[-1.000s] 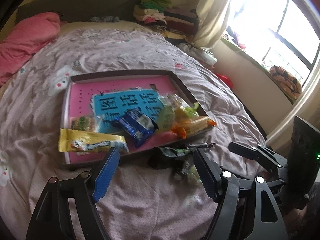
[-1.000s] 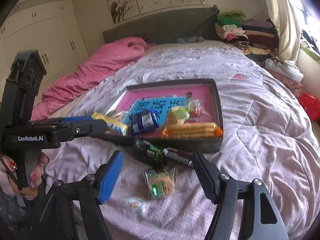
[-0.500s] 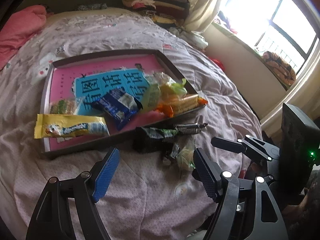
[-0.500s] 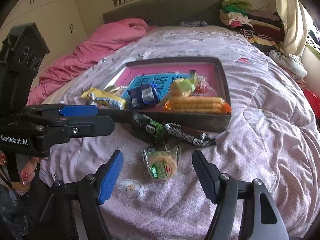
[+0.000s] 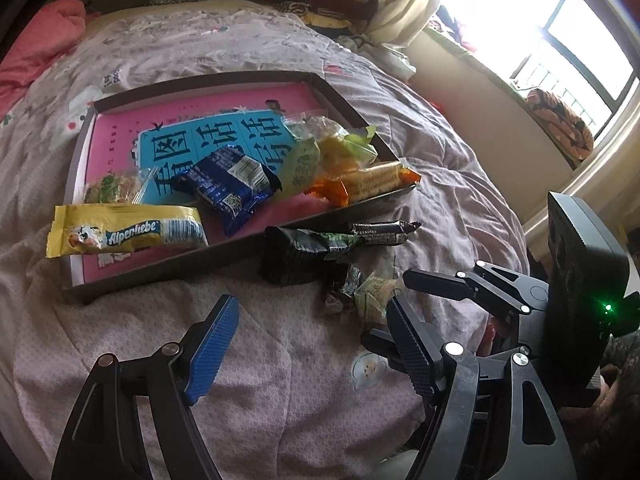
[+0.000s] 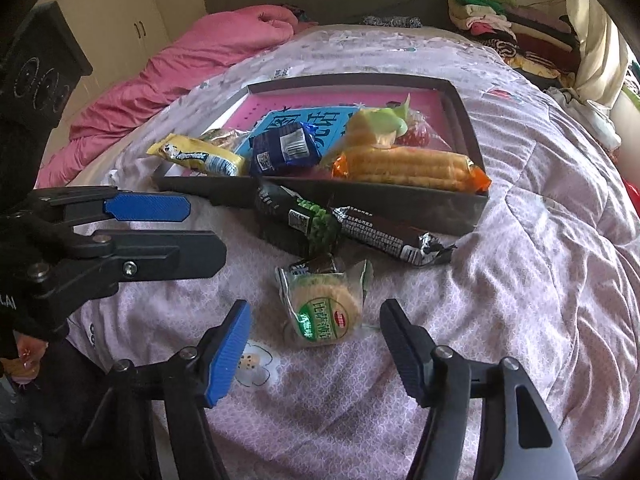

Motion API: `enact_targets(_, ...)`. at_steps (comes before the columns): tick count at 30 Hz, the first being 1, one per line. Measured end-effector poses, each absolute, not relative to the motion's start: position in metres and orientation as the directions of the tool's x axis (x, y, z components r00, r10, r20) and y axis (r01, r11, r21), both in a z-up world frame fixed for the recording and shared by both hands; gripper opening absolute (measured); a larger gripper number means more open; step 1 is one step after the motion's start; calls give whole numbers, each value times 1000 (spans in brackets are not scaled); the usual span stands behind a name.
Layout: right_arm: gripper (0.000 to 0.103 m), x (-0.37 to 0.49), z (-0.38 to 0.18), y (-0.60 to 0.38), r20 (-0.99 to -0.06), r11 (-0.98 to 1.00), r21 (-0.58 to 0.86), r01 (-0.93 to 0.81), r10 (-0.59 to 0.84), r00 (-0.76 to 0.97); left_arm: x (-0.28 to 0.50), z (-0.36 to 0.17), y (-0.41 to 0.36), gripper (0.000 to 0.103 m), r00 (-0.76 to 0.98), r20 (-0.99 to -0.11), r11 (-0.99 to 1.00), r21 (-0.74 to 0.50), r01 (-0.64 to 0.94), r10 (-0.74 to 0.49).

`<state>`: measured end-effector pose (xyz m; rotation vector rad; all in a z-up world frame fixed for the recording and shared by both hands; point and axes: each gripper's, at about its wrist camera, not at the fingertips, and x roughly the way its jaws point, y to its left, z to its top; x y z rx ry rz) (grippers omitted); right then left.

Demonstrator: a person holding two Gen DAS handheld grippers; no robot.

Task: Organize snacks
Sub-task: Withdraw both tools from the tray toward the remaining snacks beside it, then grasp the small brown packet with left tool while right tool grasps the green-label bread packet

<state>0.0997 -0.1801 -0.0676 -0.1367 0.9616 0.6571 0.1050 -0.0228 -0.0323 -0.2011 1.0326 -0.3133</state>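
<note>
Two black wrapped bars (image 6: 360, 224) lie w/ a round cracker pack (image 6: 324, 312) on the bedspread (image 6: 520, 300), just outside the snack tray (image 6: 460, 208). Right gripper (image 6: 314, 348) has just been closing, nothing pinched, cracker pack just ahead; left gripper (image 5: 308, 344) wide, empty. Small dark wrapper (image 5: 346, 286) unclear.

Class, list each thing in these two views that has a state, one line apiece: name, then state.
tray: on the bed, holding several snacks.
yellow candy pack: overhanging the tray's near rim.
round cracker packet: sealed, on the quilt outside the tray, between the right jaws, untouched.
black wrapper bar: on the quilt against the tray's wall.
right gripper: open, jaws just been closing.
left gripper: open, empty.
</note>
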Motion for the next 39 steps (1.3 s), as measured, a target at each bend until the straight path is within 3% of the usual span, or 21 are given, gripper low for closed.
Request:
enact_targets(13, 58, 106, -74, -176, -807, 805, 170, -568, 445, 389, 109, -43, -23, 78, 439, -832, 941, -305, 151, -340)
enact_targets(20, 44, 105, -76, -173, -810, 797, 155, -584, 441, 387, 112, -50, -30, 78, 416, -835, 933, -324, 155, -359)
enact_targets(30, 40, 109, -71, -187, -809, 837, 131, -531, 400, 431, 118, -64, -34, 77, 391, -825, 912, -388, 135, -408)
enact_targets(35, 40, 119, -66, -206, -802, 883, 135, -450, 364, 473, 125, -69, -47, 57, 390, -826, 913, -383, 140, -407)
enact_targets(39, 40, 125, -64, -220, -794, 900, 160, -406, 362, 488, 132, -76, -58, 47, 378, -825, 907, -397, 141, -420)
